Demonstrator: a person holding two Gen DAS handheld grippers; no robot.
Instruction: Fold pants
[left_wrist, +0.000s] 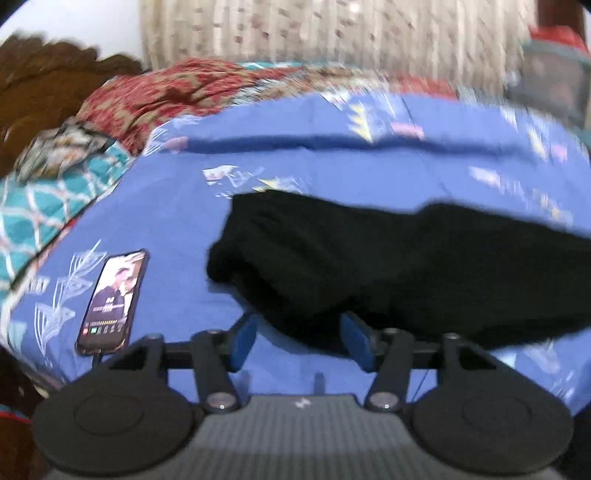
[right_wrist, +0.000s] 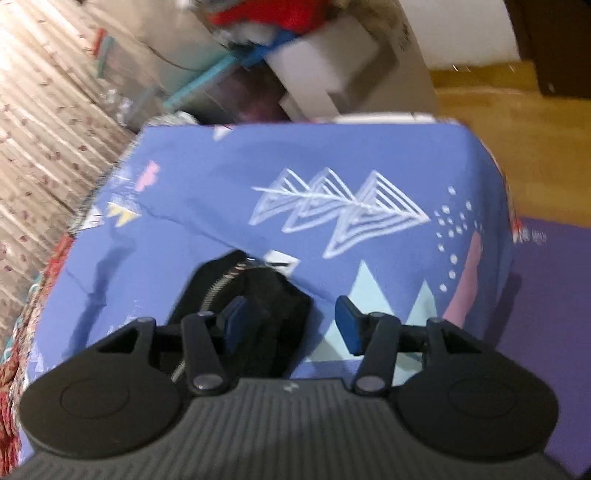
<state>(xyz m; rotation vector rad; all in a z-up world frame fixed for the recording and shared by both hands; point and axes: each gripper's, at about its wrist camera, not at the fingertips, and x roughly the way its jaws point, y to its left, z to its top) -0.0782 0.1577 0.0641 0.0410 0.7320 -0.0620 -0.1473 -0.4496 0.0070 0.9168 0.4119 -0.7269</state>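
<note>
Nearest, the left gripper (left_wrist: 301, 338) has its blue pads parted, pressing on nothing, with an edge of the black pants (left_wrist: 388, 266) lying loose just in front of them. The right gripper (right_wrist: 291, 325) is likewise parted; the pants' zippered end (right_wrist: 255, 295) sits by its left pad, ungripped. The pants lie spread on the blue patterned bedsheet (left_wrist: 295, 155). A lit phone (left_wrist: 112, 301) rests on the sheet to the left. Farther back lie a red patterned blanket (left_wrist: 155, 96) and a pale curtain (left_wrist: 332, 33).

Soft, even indoor light. Both views are smeared by motion blur and bowed at the fisheye edges. The crumpled black pants (left_wrist: 388, 266) show no detail; faint shadows crease the blue patterned bedsheet (right_wrist: 369, 155).
</note>
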